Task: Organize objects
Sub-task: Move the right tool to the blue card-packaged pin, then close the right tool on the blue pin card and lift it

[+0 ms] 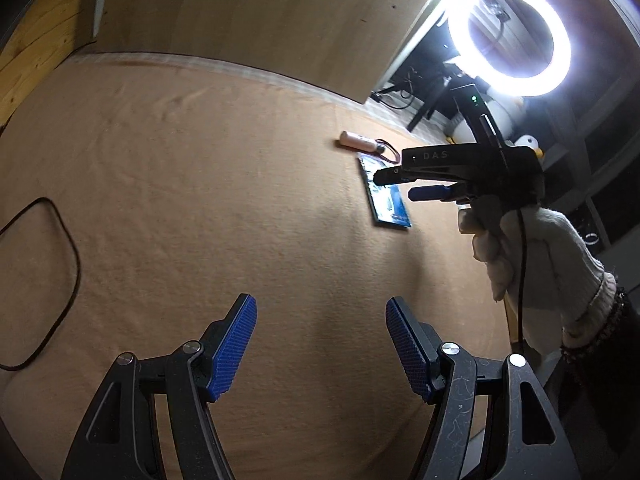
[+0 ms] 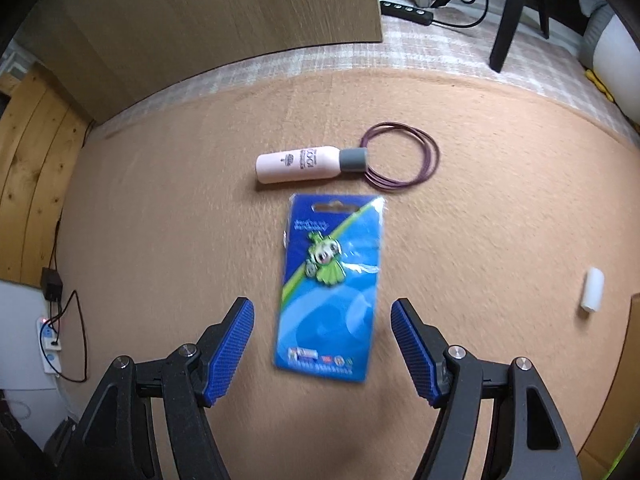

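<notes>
Both the left gripper (image 1: 321,346) and right gripper (image 2: 322,350) are being held released. Mid-frame in the right view, a blue carded green pin packet (image 2: 331,282) is being shown below a pink grey-capped bottle (image 2: 310,164) and purple cord loops (image 2: 402,156); a small white cylinder (image 2: 592,290) is being seen only there, at right. The tan cloth (image 1: 200,200) is being left open at left.

Blue carded packet with a green cartoon figure (image 2: 330,286): blurred in the right wrist view, so we cannot read its print; in the left wrist view the right gripper (image 1: 394,184) covers its far end.
Pink plastic bottle with a grey cap (image 2: 298,164): we find the label lettering too small to read.
Purple thin cord loops (image 1: 390,150): in the left wrist view we see only a short arc; the rest is behind the right gripper.
Small white cylinder (image 2: 593,289): at the right, too small for us to identify.
White-gloved hand (image 1: 532,252): its wrist is cut off at the right edge.
Black cable loop (image 1: 60,280): it runs off the left edge.
</notes>
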Tool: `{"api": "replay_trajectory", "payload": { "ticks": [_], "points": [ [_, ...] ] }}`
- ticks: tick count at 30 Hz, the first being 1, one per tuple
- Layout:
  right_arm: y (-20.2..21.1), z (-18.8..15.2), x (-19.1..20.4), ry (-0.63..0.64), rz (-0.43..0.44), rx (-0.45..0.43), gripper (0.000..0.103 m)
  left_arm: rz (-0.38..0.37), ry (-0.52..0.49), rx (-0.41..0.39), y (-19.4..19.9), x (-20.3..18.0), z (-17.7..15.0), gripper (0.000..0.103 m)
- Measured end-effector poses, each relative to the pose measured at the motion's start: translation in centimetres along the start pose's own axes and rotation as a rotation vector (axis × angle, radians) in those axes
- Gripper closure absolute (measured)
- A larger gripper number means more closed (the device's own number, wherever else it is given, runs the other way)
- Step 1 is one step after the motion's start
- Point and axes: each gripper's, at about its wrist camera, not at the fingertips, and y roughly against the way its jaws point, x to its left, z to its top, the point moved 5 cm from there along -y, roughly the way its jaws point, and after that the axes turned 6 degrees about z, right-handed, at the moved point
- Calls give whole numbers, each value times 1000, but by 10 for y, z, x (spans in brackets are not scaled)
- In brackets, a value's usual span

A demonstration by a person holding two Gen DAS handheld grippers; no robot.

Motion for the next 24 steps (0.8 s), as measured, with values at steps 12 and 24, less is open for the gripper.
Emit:
{"api": "replay_trajectory", "payload": {
  "ticks": [12,24],
  "points": [
    [-20,5,8,52,-127,39,36,-3,23,4,4,12,-1,32],
    [-20,4,11,98,-167,39,50,7,44,-2,6,13,-4,32]
  ]
}}
